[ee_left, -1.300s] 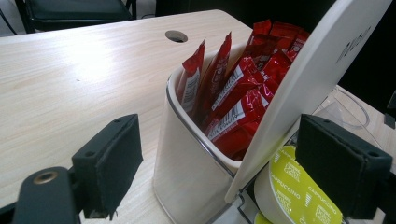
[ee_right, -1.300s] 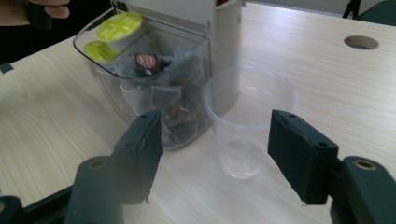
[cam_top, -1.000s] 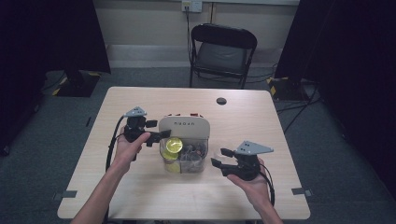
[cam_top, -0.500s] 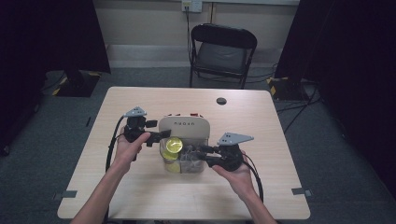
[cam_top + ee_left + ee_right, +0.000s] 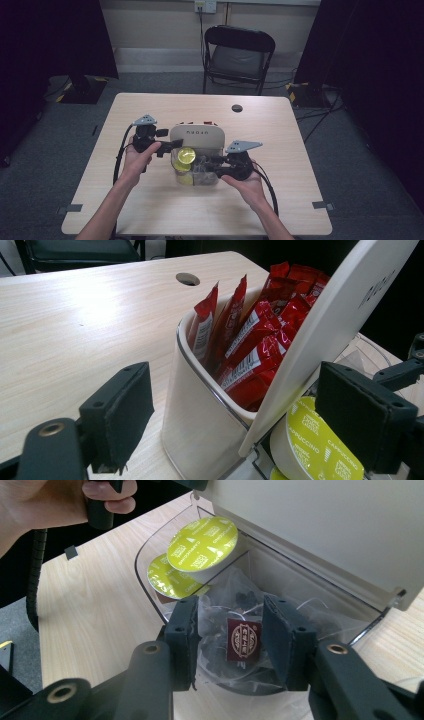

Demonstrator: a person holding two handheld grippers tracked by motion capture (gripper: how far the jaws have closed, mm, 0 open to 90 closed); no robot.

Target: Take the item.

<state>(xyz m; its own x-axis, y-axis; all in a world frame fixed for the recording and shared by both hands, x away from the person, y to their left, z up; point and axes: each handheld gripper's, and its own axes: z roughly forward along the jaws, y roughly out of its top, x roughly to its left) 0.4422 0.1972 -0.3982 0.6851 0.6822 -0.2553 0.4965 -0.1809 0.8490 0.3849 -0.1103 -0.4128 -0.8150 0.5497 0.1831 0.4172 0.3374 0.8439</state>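
Lid lettering point(image 5: 196, 133): staying too small to read. Red sachets point(image 5: 260, 340): lower ends hiding inside the white container point(image 5: 200, 430), at six o'clock.

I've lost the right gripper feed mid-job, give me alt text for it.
The right gripper has its two black jaws on either side of a clear tea bag with a dark red label in the clear plastic compartment. It is not visibly clamped. Two lime-green cappuccino capsules lie behind, under the raised white lid.
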